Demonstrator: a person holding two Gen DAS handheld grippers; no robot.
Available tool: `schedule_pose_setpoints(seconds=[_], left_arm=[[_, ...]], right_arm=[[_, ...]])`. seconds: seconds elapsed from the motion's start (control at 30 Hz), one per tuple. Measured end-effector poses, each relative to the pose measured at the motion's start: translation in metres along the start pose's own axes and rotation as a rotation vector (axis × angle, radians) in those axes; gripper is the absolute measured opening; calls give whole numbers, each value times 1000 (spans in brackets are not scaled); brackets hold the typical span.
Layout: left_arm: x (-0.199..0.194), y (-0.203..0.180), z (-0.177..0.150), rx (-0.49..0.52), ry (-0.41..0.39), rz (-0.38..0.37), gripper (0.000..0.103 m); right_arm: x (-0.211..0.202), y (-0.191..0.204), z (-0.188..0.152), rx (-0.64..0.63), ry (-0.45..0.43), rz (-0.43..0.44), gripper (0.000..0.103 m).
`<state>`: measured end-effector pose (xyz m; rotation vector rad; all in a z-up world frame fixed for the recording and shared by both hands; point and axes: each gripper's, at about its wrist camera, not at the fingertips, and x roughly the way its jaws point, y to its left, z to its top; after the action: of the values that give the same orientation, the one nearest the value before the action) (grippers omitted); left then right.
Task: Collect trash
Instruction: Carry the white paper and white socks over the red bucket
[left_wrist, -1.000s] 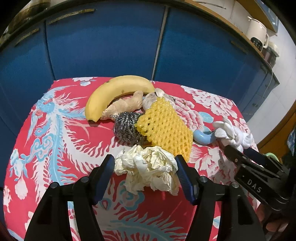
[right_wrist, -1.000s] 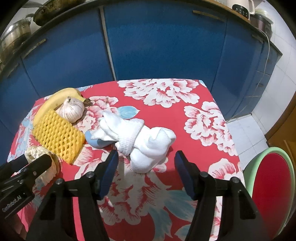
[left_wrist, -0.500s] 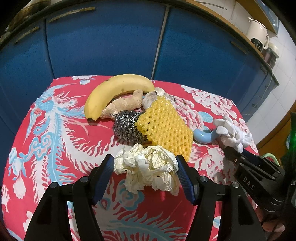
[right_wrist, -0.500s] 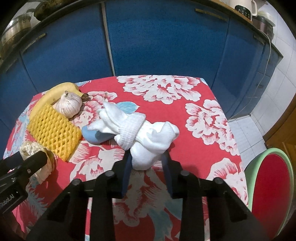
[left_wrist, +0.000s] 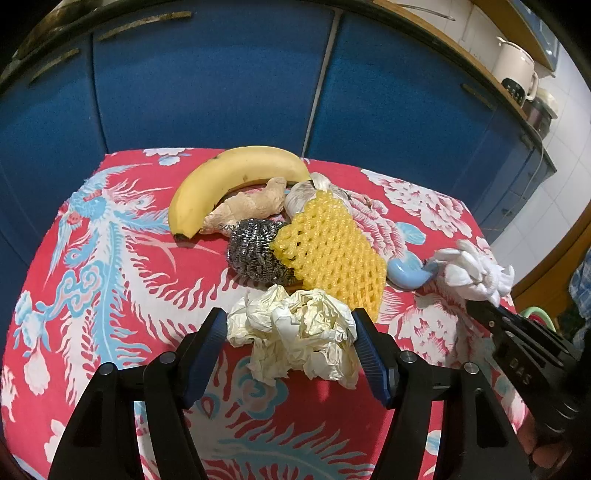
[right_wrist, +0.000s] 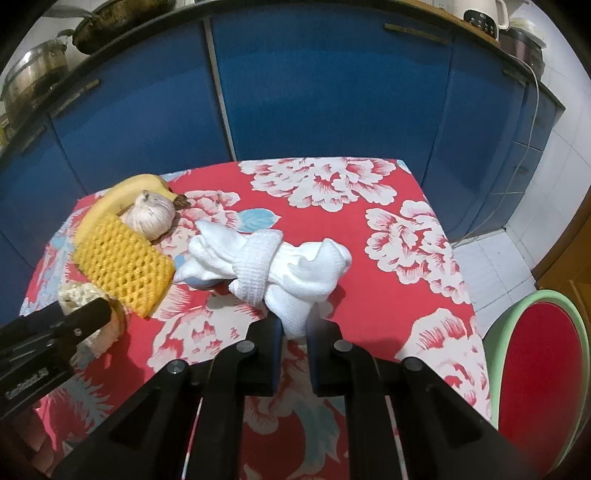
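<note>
1. Jaws of my right gripper (right_wrist: 293, 330) are closing, pads pressing the near end of the rolled white sock (right_wrist: 280, 266).
2. My left gripper (left_wrist: 290, 341) stands wide, straddling the crumpled paper (left_wrist: 295, 336), right pad touching.
3. Sock bundle extends ahead-left, beside the yellow foam net (right_wrist: 123, 266).

Each view is taken from just behind a gripper, looking forward and steeply down along its two fingers onto the red flowered tablecloth (left_wrist: 110, 295), with blue cupboard doors (right_wrist: 314, 92) faced beyond. In the left wrist view the left gripper (left_wrist: 290, 339) is seen close at the bottom, and the right gripper (left_wrist: 480, 308) is caught at the right edge. In the right wrist view the left gripper (right_wrist: 92, 314) is caught at the lower left. The yellow foam net (left_wrist: 328, 251), banana (right_wrist: 122, 195), garlic (right_wrist: 151, 216) and white sock (right_wrist: 295, 269) are shared by both views.
</note>
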<state>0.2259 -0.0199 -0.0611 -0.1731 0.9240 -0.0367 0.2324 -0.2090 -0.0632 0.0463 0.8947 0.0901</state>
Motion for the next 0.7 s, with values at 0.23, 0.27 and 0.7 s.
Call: schedule_pose_setpoints(seconds=[0.23,0.27,0.7], left_arm=[[0,1,0,-7,5,-13,70],[0,2,0,-8,6,-15,70],[-9,-5,-1,20,-18,-77,35]], right_arm=[[-26,-1,-3,12,-37,34,13],[-29,-2,-4,13,-40,38,13],[-70,-33,-25,77,-79,35,13]])
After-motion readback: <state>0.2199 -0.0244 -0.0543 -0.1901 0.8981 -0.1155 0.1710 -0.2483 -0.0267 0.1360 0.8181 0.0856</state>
